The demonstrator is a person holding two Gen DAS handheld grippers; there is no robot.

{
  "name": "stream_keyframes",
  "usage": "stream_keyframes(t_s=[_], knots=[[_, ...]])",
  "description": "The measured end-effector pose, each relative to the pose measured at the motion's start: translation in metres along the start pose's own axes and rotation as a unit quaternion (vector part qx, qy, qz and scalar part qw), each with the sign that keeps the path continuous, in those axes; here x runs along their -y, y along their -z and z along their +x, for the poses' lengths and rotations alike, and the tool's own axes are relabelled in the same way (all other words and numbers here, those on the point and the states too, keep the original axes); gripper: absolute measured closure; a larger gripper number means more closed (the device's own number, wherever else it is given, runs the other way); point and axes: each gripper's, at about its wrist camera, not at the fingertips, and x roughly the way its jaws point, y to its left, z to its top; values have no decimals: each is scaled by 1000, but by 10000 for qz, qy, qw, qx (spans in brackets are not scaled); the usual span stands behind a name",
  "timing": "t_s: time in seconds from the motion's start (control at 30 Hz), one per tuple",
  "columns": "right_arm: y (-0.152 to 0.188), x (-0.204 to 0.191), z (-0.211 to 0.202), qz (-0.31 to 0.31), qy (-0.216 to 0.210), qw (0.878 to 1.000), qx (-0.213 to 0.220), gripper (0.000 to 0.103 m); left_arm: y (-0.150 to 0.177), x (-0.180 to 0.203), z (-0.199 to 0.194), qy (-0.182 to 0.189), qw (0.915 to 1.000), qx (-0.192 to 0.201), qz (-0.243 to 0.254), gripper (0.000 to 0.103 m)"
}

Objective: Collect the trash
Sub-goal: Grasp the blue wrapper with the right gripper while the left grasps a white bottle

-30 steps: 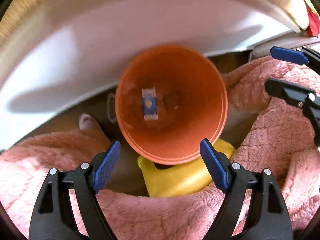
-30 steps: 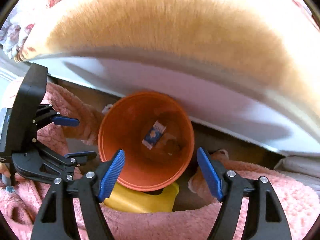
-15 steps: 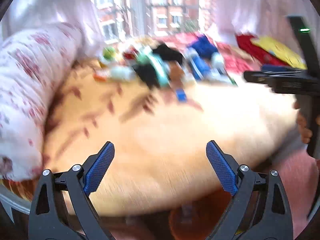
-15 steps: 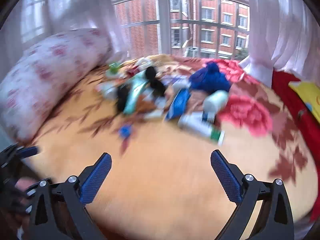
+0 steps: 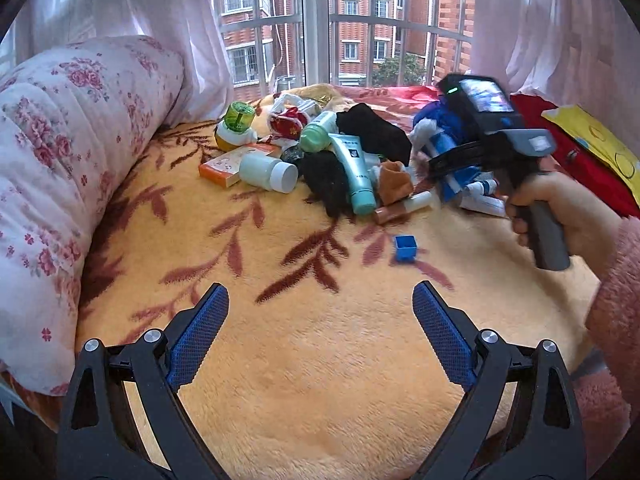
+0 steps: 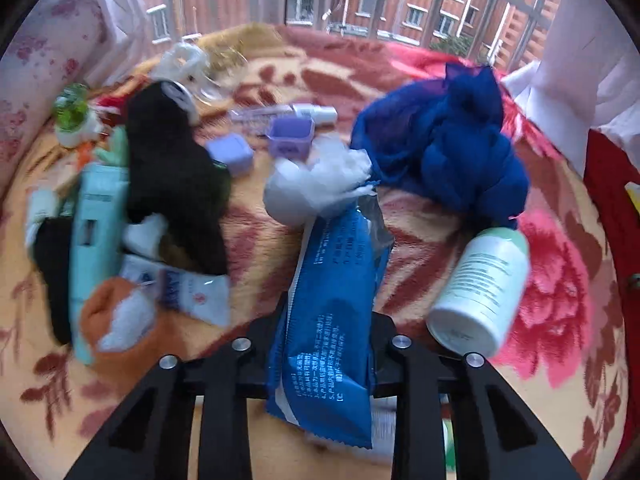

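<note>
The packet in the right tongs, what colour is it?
Blue with white print; the packet shows best in the right wrist view.

A floral pillow (image 5: 60, 152) lies beside sheer curtains (image 5: 160, 20) and a window (image 5: 316, 20).

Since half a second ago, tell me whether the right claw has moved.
Yes. The right claw has travelled forward over the bed's blanket into the clutter pile, and its jaws have just been closing; they now pinch the blue packet.

A plush orange blanket with dark red leaf patterns (image 5: 280, 380) covers the bed; far across it sprawls a heap of tubes, bottles and cloths (image 5: 344, 160), a small blue open-topped cube (image 5: 405, 248) lying nearer.
</note>
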Motion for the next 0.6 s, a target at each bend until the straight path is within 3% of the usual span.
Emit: stream_keyframes(t_s=[0.17,0.33,0.5,0.6], knots=[[30,24,-73,330,-358,9974,537,74,-6,-17,10,-76,9995,-121,-267,12],[66,35,-150,442,-813,9867,1339,74,-26,-47,32,166,9959,-242,-861,12],[89,35,-183,490,-1307,9734,1815,74,-75,-66,88,73,9952,-373,-897,12],[101,34,-193,521,-1527,9669,1975,73,-98,-83,134,108,9868,-702,-1457,12]])
